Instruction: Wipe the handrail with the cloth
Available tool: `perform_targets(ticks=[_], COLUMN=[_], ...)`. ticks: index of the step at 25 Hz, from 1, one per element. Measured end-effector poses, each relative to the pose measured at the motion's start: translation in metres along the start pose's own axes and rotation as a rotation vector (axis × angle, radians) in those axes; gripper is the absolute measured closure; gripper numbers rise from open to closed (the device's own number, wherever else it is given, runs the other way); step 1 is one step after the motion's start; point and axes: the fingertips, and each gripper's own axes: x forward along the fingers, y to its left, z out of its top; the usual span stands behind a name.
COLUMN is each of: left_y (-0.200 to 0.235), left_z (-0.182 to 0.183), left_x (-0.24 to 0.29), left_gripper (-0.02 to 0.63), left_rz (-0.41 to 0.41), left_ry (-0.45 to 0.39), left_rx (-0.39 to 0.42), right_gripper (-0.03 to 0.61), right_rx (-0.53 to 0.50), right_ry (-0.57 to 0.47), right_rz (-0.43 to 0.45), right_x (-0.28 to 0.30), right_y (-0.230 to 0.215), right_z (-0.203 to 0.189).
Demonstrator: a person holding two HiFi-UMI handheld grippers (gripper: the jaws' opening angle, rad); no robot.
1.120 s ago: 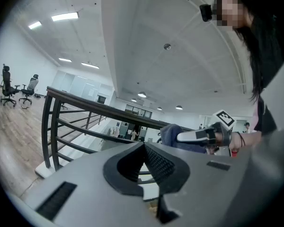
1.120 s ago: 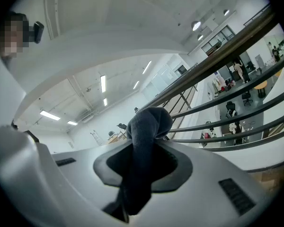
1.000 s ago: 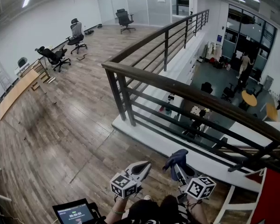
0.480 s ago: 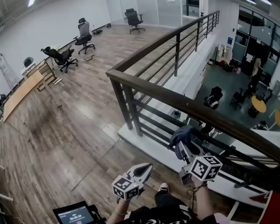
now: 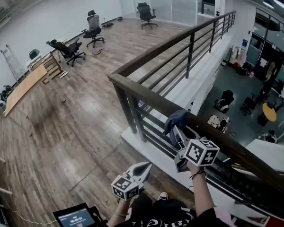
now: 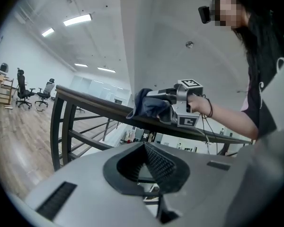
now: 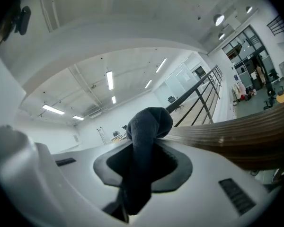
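Observation:
The dark wooden handrail (image 5: 146, 94) runs from its corner post down to the right, on black metal bars. A dark blue cloth (image 5: 176, 118) lies bunched against the rail's top, with my right gripper (image 5: 176, 128) shut on it from the near side. In the right gripper view the cloth (image 7: 144, 126) fills the jaws and the handrail (image 7: 236, 134) sweeps past on the right. My left gripper (image 5: 143, 167) hangs low over the wood floor, shut with nothing in it. The left gripper view shows the cloth (image 6: 149, 105) resting on the handrail (image 6: 92, 100).
Beyond the railing is a drop to a lower floor with a round table (image 5: 269, 111) and chairs. Office chairs (image 5: 66, 51) and a long wooden table (image 5: 23, 86) stand on the wood floor at left. A tablet (image 5: 75, 216) sits at the bottom left.
My right gripper has risen with the cloth from below the rail up onto the handrail's top. The left gripper has stayed low and shut.

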Motion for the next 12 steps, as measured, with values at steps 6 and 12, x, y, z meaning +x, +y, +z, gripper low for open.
perform_targets(ticks=[6, 12], left_y=[0.050, 0.096], left_z=[0.021, 0.047], left_x=[0.020, 0.034], left_gripper=[0.614, 0.614], left_rz=[0.024, -0.004], left_ry=[0.024, 0.029], left_rx=[-0.023, -0.002], right_gripper=[0.486, 0.486], right_rx=[0.001, 0.027], right_ry=[0.031, 0.056], right_rz=[0.055, 0.010], right_x=[0.102, 0.164], right_y=[0.026, 0.029], right_z=[0.023, 0.029])
